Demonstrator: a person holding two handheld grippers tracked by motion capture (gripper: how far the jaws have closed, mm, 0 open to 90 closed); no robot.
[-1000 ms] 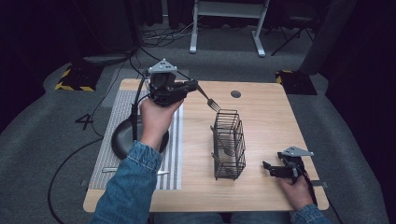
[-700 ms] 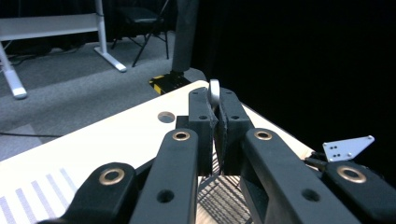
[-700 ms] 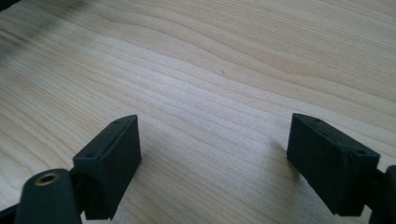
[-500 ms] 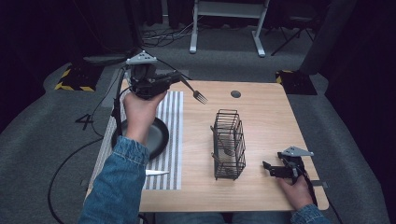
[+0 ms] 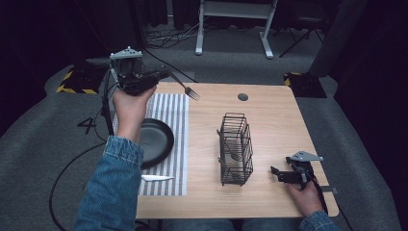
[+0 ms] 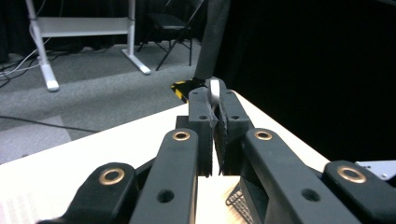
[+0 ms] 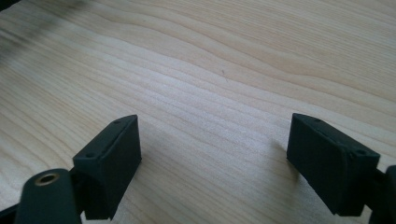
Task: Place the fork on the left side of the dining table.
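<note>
The left gripper (image 5: 144, 79) is held up in the air at about ten o'clock over the light wooden tabletop (image 5: 279, 130), its jaws pressed together on the handle of a slim metal fork (image 5: 186, 88) whose tines point toward three o'clock. In the left gripper view the fork (image 6: 214, 93) appears merely as a thin pale sliver between the jaws, its tines hidden. The right gripper (image 5: 278, 174) rests low at about four o'clock, jaws spread wide with bare wood between them. A black wire cutlery basket (image 5: 235, 149) stands near the middle; something lies inside it, too hard to make out. At eight o'clock a black round plate (image 5: 159, 137) sits on a grey-and-white striped placemat (image 5: 173, 115), partly covered by the denim sleeve (image 5: 113, 187). A white knife (image 5: 156, 178) lies at seven o'clock, one end hidden under that sleeve.
</note>
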